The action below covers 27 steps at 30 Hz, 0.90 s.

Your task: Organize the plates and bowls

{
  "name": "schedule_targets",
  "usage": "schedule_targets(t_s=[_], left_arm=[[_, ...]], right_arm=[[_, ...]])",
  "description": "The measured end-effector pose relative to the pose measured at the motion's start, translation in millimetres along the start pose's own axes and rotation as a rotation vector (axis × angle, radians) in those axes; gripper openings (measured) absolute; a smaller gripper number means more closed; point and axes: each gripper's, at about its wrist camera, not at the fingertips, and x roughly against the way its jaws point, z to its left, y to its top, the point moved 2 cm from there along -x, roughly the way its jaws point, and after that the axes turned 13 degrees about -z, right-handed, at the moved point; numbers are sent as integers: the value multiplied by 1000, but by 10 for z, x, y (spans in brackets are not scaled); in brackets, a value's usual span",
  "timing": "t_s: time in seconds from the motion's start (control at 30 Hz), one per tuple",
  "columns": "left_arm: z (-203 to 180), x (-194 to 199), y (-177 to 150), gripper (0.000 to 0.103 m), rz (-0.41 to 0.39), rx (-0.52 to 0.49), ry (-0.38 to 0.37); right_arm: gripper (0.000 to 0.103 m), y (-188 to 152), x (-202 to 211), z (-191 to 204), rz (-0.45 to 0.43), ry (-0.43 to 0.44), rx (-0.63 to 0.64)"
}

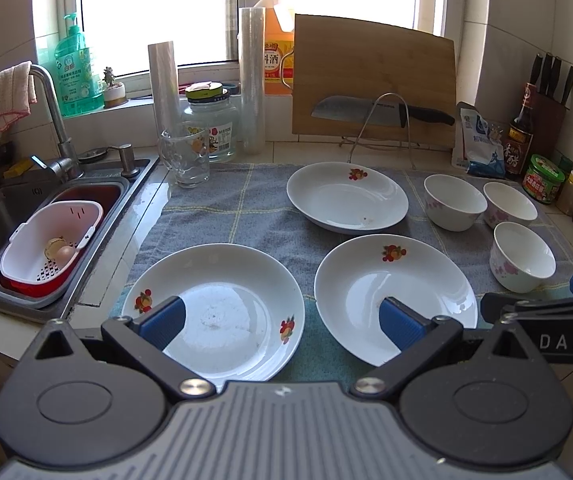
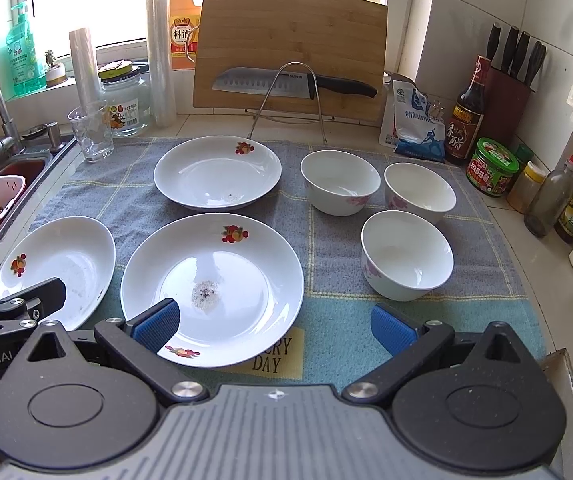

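Kitchen desk by the window, grey towel (image 2: 314,240) spread out with three plates and three bowls on it.

Both tools gaping wide, holding nothing: left tool (image 1: 282,322) low over the lower-left plate (image 1: 214,312), right tool (image 2: 274,326) low over the middle plate (image 2: 212,288). Third plate (image 2: 217,172) sits at center, bowls (image 2: 406,260) clustered at right, nothing stacked.
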Motion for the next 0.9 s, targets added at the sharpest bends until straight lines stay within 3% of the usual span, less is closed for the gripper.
schedule_targets(t_s=[0.9], left_arm=[[-43, -18, 17, 102, -3, -1, 6]], right_arm=[[103, 12, -24, -51, -9, 5, 7]])
